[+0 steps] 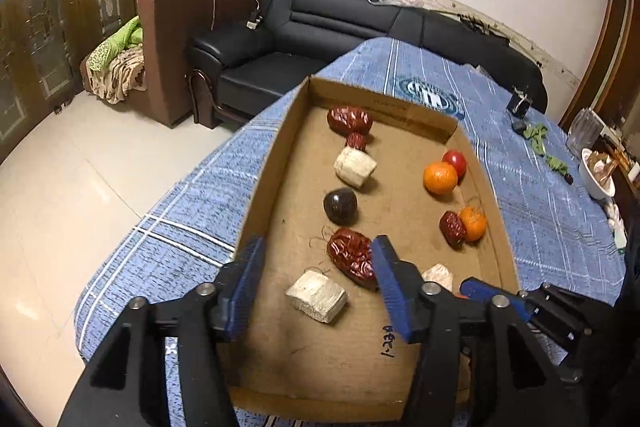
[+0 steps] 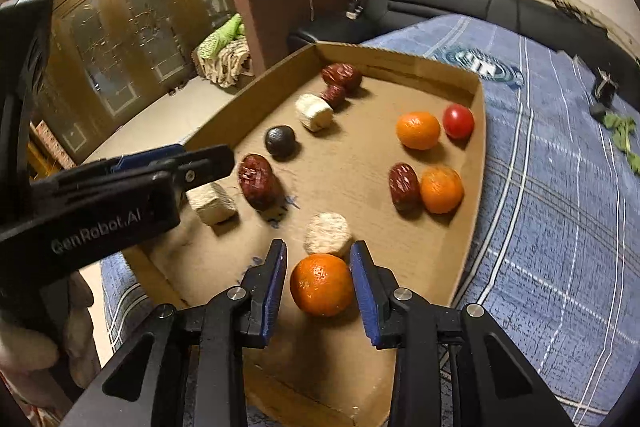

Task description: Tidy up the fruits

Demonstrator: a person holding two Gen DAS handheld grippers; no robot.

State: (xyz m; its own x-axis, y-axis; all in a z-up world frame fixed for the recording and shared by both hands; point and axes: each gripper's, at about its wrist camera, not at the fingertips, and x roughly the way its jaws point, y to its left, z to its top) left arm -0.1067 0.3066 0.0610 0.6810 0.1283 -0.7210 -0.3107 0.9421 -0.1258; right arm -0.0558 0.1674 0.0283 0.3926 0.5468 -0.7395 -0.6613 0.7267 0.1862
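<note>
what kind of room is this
Most likely a home living room: a black leather sofa along the wall, a tall wooden cabinet, and a table under a blue checked cloth holding the cardboard tray of fruit.

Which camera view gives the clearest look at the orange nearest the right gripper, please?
The right wrist view: the orange sits whole between the right gripper's open fingers. The left wrist view shows at most a sliver of it behind the left gripper.
</note>
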